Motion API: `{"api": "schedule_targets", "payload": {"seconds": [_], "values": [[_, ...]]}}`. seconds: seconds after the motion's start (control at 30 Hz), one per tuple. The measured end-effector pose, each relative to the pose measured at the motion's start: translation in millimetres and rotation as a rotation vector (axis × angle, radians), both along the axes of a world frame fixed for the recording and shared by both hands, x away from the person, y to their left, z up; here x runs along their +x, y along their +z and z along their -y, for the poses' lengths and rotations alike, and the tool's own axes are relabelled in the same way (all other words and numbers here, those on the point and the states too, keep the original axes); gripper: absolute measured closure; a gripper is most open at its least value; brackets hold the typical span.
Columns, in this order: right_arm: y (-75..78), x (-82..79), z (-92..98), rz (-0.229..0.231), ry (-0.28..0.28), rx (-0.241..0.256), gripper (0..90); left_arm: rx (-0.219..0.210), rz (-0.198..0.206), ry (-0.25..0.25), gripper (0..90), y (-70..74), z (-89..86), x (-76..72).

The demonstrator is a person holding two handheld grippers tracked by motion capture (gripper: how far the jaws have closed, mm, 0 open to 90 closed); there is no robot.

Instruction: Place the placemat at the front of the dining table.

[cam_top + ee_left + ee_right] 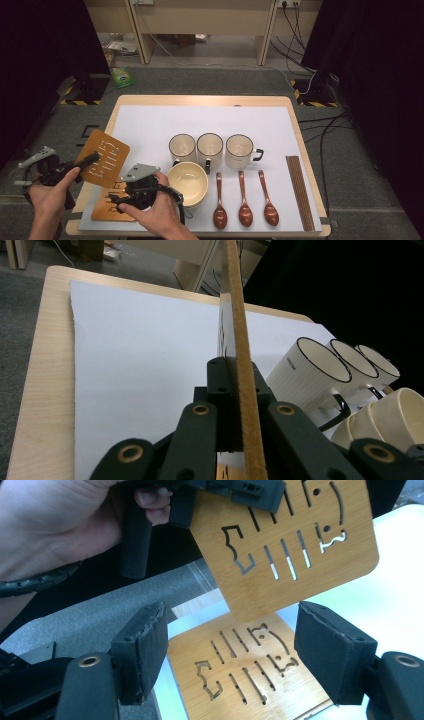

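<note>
A: Wooden table (305, 150) with a white mat (150, 125) on it, dark curtains either side, grey floor. Start at the jaws?

B: Yes. Left gripper (92, 159): jaws closed on a wooden coaster (102, 158), pinching its edge. In the left gripper view the raised coaster (240, 340) runs edge-on straight out between the jaws, thin face up, long edge along the jaw line toward the far side of the table.

A: Right gripper (117, 201)?

B: Jaws wide apart, nothing held. In the right gripper view its pads (147, 645) stand either side of a second coaster (245, 675) lying flat on the mat, not touching it. It lies just ahead and below, between the pads.

A: Which way does the flat one lie?

B: Flat at the near left corner, cut-out pattern up, slots running roughly across the jaw gap. The right hand is nearer to it; the left hand is up off the table edge with the lifted piece tilted above.

A: The rest?

B: Three mugs (210, 149) in a row mid-mat, bowl (189, 182) just right of the right gripper, three spoons (244, 200), chopsticks (299, 190) at the right edge.

A: Next move?

B: Probably lower and close on the flat coaster's edge; it's thin, could slip.
</note>
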State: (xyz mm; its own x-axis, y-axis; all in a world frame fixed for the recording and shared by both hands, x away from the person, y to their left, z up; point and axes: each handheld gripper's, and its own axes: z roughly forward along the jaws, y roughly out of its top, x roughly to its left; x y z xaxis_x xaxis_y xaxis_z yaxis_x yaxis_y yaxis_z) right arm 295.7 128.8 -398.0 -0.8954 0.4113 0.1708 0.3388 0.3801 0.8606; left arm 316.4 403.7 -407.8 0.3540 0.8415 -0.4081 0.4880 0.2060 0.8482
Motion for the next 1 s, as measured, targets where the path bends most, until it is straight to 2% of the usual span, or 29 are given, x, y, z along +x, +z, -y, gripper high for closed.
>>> {"api": "schedule_targets", "payload": {"seconds": [1.0], "values": [[23.0, 5.9, 26.3, 0.051, -0.045, 0.027, 30.0, -0.003, 0.009, 0.023, 86.2, -2.1, 1.7, 11.7]]}}
